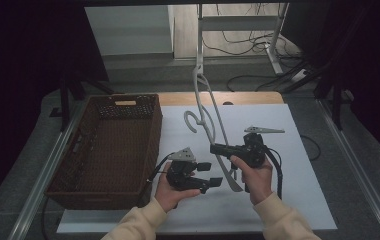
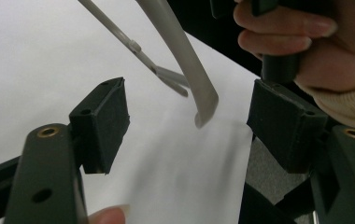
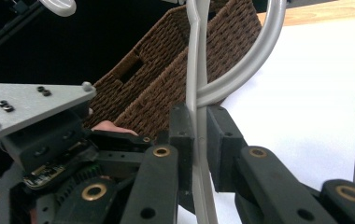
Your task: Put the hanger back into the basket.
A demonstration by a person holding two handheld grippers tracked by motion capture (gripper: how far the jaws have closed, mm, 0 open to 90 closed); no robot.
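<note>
From above: person at the desk (image 1: pixel 298 200), white sheet over it, a tool in each hand. Right tool (image 1: pixel 217 148) points left and pinches a grey plastic hanger (image 1: pixel 205 117) partway down its arm; the hanger's hook end goes up twd the far edge and its lower end reaches down between the two tools. Left tool (image 1: pixel 212 175) sits low, just beside that lower end, pointing right.

Right gripper view gives what the high view can't: right tool (image 3: pixel 199 140) jaws pressed together on the hanger's thin upright bar (image 3: pixel 195 84), pads touching it both sides, a thicker curved bar branching off up-right. Brown wicker basket (image 3: pixel 166 70) behind, and the left tool's grey plate (image 3: pixel 26 107) close at left.

Left gripper view: left tool (image 2: pixel 187 121) jaws spread wide, nothing between the pads; the hanger's rounded tip (image 2: pixel 203 105) hangs just over the sheet beyond them. Right hand (image 2: pixel 306 42) at upper right.

Basket (image 1: pixel 109 150) sits at the desk's left, beside the sheet. No readable writing or brand anywhere.
</note>
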